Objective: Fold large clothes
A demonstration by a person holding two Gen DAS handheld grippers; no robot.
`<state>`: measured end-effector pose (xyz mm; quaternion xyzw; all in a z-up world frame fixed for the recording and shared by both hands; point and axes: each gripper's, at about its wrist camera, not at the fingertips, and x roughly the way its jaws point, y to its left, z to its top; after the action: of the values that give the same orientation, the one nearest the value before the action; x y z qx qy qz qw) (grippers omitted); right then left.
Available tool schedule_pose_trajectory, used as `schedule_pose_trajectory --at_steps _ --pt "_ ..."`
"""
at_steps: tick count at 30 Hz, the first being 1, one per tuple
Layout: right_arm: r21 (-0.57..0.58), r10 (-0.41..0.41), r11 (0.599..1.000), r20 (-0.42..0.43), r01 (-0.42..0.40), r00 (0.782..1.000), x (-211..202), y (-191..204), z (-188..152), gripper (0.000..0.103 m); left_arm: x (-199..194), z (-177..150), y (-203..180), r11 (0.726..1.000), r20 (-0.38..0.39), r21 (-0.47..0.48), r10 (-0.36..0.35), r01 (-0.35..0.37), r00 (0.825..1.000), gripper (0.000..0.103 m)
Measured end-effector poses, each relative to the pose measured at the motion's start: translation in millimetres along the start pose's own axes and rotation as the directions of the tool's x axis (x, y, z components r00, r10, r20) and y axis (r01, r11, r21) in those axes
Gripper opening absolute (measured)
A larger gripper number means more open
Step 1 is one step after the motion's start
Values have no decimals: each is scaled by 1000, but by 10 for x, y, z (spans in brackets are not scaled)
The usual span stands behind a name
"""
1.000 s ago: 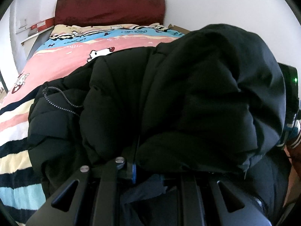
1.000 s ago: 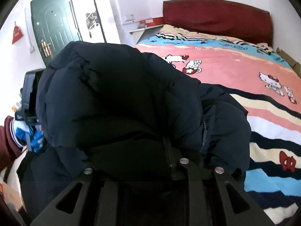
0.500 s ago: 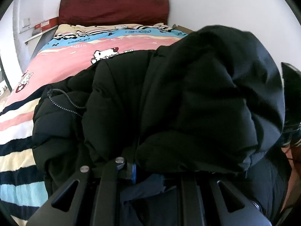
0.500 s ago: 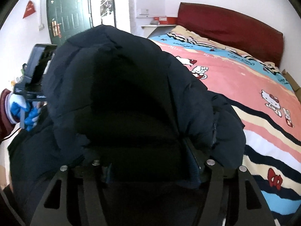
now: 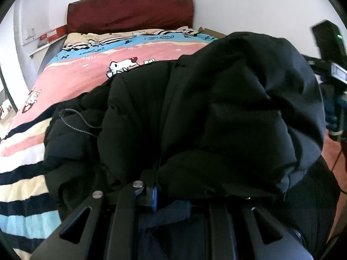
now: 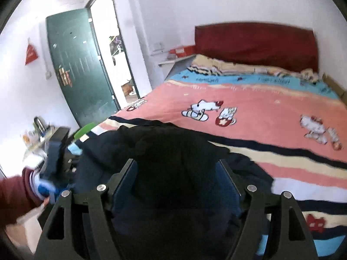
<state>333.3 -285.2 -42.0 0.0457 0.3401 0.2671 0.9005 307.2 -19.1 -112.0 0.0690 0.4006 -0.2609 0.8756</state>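
A second ago the right gripper was pinched on a high bunched fold of the black puffer jacket that filled most of its view; now its jaws are opening, the two fingers stand well apart, and the jacket lies lower between them, with neither pad clearly pressing on it. With the fold down, far more of the striped cartoon-print bedspread shows than before. The left gripper has changed little: its fingers are together, clamped on the jacket's near edge, as they were a second ago, and the jacket rises in front of it as the same tall mound. The jacket rests on the near end of the bed, heaped toward the near right in the left wrist view and lying across the near left in the right wrist view. Only the right wrist view shows the green door at the far left, the open doorway beside it, and a red sleeve with a blue-and-white glove holding the left gripper's body. Only the left wrist view shows the jacket's grey drawcord looping on its left side and the right gripper's dark body blurred at the far right. Both views show the dark red headboard at the far end of the bed.
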Motion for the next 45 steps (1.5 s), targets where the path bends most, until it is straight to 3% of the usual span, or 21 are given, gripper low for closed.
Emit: schedule_pose_trajectory --at_steps 5,8,12,16,20,24,30,33,36,39,41,45 --pt "-5 65 998 -122 -66 990 527 121 -177 74 -232 -73 -42 1000 -12 8 19 -19 1000 28" --pt "-56 53 996 -233 -68 971 800 272 -512 74 -352 -185 -63 1000 -18 14 13 -13 1000 35" --pt "-62 3 998 -251 -19 968 882 297 -830 75 -504 -365 -46 1000 -43 -27 -9 7 999 39" --pt "-66 -42 998 -263 26 964 844 340 -816 74 -742 -385 -12 998 -10 -66 -3 3 1000 39" --pt "-84 -78 995 -245 59 966 696 418 -708 74 -972 -126 -2 996 57 -89 2 3 998 39" --pt "-97 -81 993 -201 62 976 439 403 -520 74 -993 392 -49 995 112 -93 -12 22 994 43" --pt "-79 -109 992 -109 101 988 248 238 -7 77 -538 1250 -178 994 137 -97 -39 53 990 43" --pt "-31 -129 992 -91 126 988 401 82 182 78 -232 1413 -287 992 111 -105 -51 63 992 43" --pt "10 -156 987 -155 159 976 716 -50 163 78 86 1289 -382 995 35 -89 -30 33 999 43" --pt "7 -150 988 -249 157 957 894 -80 -100 78 227 943 -427 997 -8 -80 -24 23 1000 43" --pt "-22 -142 990 -291 142 946 876 -23 -351 78 214 739 -446 997 -11 -74 -30 29 999 43" --pt "-67 -125 992 -292 110 948 634 125 -553 78 44 377 -574 999 -7 -42 -17 16 1000 43"
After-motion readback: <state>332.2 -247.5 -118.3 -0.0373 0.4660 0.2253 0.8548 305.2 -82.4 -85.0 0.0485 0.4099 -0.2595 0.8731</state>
